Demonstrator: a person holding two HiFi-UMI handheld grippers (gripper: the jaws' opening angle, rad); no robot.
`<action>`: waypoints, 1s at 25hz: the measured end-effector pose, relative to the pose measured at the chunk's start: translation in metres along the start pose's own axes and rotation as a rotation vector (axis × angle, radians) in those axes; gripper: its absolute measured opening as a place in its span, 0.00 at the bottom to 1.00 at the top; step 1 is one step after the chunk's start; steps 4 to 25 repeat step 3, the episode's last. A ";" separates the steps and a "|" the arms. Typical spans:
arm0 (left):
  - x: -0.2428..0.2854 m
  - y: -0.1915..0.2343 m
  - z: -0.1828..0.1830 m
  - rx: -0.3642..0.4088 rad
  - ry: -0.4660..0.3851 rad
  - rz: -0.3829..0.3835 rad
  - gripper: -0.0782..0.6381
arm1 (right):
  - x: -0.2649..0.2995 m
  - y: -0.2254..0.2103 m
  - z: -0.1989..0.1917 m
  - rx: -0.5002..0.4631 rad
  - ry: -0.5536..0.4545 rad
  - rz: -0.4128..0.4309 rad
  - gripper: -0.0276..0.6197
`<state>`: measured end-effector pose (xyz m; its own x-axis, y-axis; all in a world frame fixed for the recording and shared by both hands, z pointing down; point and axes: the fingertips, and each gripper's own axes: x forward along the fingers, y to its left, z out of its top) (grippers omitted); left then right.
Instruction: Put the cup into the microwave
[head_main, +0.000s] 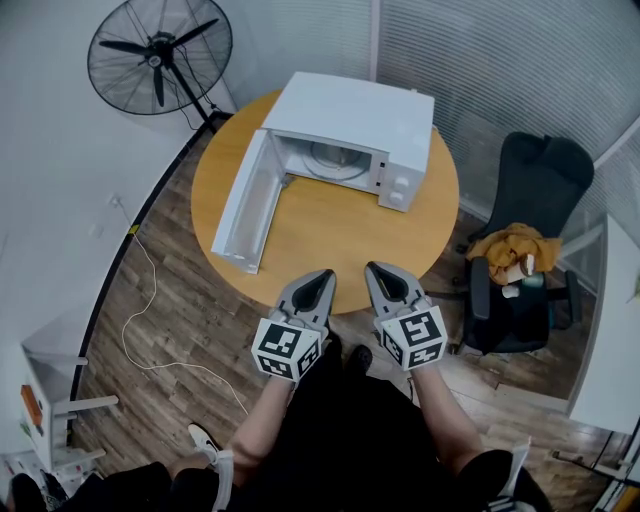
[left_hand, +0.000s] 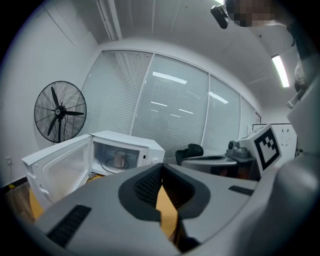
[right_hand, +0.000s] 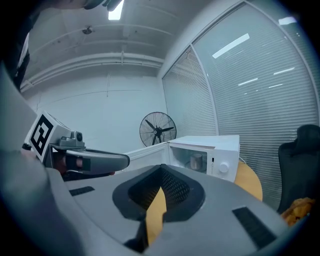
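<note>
A white microwave (head_main: 350, 120) stands at the back of the round wooden table (head_main: 330, 230), its door (head_main: 245, 200) swung wide open to the left. In both gripper views the cup (left_hand: 119, 159) (right_hand: 196, 161) stands upright inside, on the glass turntable. My left gripper (head_main: 322, 276) (left_hand: 162, 166) and right gripper (head_main: 375, 268) (right_hand: 162, 169) hover side by side over the table's near edge. They point towards the microwave and are well short of it. Both are shut, with nothing between their jaws.
A black standing fan (head_main: 158, 55) is at the back left, with a white cable (head_main: 150, 300) trailing over the wooden floor. A black office chair (head_main: 535, 180) and a seat with an orange cloth (head_main: 515, 245) stand to the right. Blinds cover the glass wall behind.
</note>
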<state>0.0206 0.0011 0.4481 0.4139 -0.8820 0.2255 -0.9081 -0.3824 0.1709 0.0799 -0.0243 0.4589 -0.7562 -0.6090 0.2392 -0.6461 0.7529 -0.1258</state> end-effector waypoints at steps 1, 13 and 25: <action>0.000 0.000 0.000 0.000 0.001 -0.001 0.10 | 0.000 0.000 0.000 -0.002 0.002 0.002 0.05; 0.001 -0.001 -0.001 0.000 0.004 -0.002 0.10 | -0.001 0.000 -0.001 -0.006 0.006 0.005 0.05; 0.001 -0.001 -0.001 0.000 0.004 -0.002 0.10 | -0.001 0.000 -0.001 -0.006 0.006 0.005 0.05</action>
